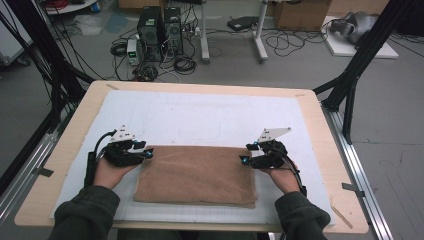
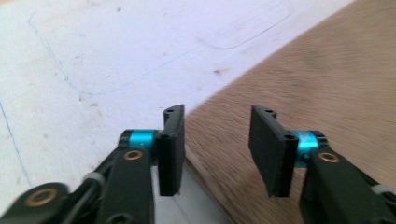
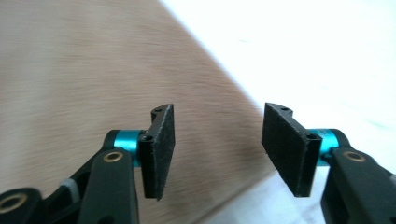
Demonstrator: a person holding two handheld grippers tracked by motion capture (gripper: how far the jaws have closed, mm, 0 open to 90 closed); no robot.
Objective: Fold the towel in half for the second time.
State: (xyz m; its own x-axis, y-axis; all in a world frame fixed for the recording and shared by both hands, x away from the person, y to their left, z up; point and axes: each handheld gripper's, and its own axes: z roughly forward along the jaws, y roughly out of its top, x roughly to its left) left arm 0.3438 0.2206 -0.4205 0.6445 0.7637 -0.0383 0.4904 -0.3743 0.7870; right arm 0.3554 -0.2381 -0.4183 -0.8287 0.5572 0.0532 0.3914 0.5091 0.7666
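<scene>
1. A brown towel (image 1: 196,175) is spread flat on the white mat (image 1: 200,117), near the table's front edge.
2. Its far left corner is flanked by the left gripper (image 1: 149,152), whose jaws are spread with nothing pinched.
3. Its far right corner is flanked by the right gripper (image 1: 243,159), jaws likewise parted and empty.

no readable text, labels or numbers

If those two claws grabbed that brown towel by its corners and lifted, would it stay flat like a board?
Probably not. The brown towel lies folded, limp and flat on the white mat, so it would likely sag and unfold. Its fuzzy nap suggests it won't slip easily from the pads. It cannot roll or tip.
</scene>
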